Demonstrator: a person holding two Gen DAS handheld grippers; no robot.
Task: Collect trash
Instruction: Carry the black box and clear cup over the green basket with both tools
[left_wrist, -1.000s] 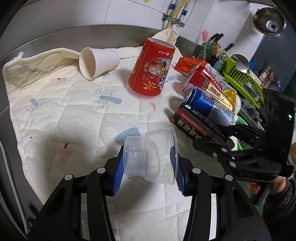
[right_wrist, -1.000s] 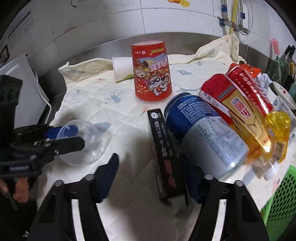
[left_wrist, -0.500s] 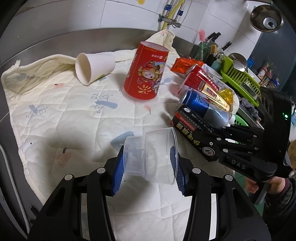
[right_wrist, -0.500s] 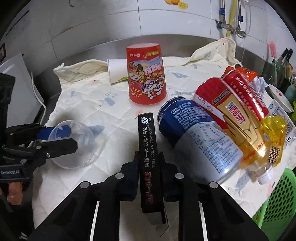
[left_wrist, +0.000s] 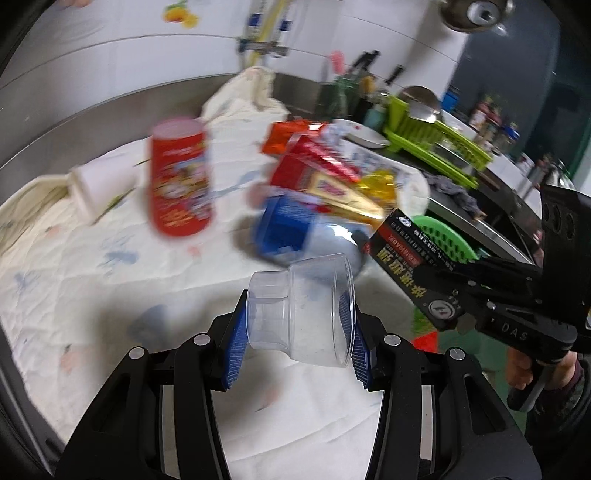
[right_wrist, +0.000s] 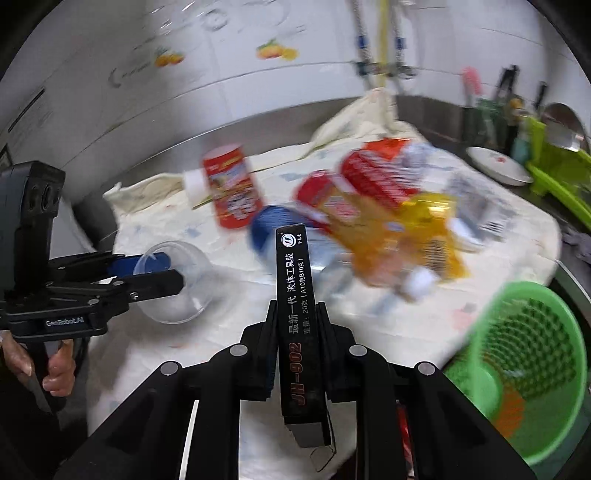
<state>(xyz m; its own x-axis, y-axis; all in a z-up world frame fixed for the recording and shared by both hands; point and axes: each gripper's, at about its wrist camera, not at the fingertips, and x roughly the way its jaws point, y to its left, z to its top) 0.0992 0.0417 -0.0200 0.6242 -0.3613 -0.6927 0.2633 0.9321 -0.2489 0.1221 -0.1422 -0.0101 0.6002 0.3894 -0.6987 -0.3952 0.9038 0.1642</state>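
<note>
My left gripper (left_wrist: 295, 332) is shut on a clear plastic cup (left_wrist: 301, 314) and holds it above the white quilted cloth (left_wrist: 92, 266); it also shows in the right wrist view (right_wrist: 162, 273). My right gripper (right_wrist: 297, 328) is shut on a narrow black box (right_wrist: 297, 314) with white and red print, lifted off the cloth; the box also shows in the left wrist view (left_wrist: 410, 262). A green trash basket (right_wrist: 524, 369) stands at the lower right, beside the cloth's edge. Both views are motion-blurred.
On the cloth stand a red printed cup (left_wrist: 181, 177), a tipped white paper cup (left_wrist: 96, 188), a blue can (left_wrist: 291, 229) and red and yellow wrappers (right_wrist: 388, 206). A green dish rack (left_wrist: 436, 140) and a plate (right_wrist: 496, 166) sit at the right by the sink.
My right gripper closed on the black box and lifted it up off the cloth toward the right. Both views swung up and right; the green basket has come into view.
</note>
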